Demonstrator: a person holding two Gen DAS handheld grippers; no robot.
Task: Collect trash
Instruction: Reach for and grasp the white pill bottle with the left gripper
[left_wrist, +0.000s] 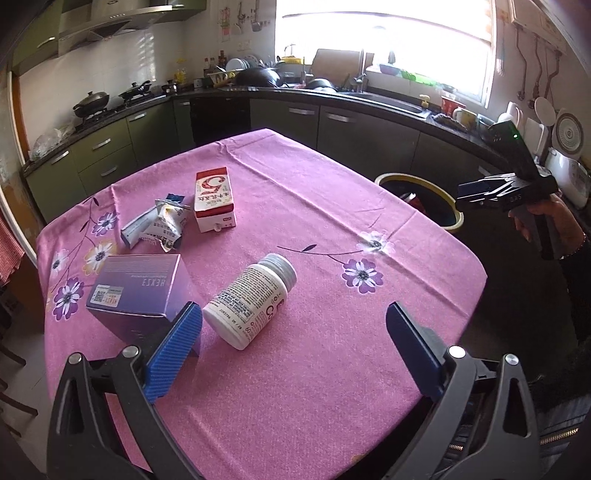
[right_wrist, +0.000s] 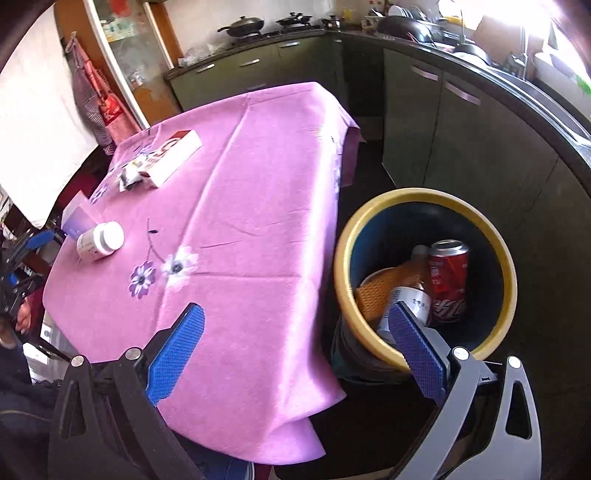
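A white pill bottle lies on its side on the pink tablecloth, just beyond my open left gripper. A purple box touches the left blue pad. Behind them lie a red-and-white carton and a crumpled wrapper. My right gripper is open and empty, hanging over the table's edge next to the yellow-rimmed bin. The bin holds a red can, a bottle and an orange cup. The bottle, box and carton also show in the right wrist view.
Green kitchen cabinets and a dark counter with pans and dishes wrap around the far side. The bin stands on the floor right of the table. A hand holds the right gripper above it. A red cloth hangs on the left wall.
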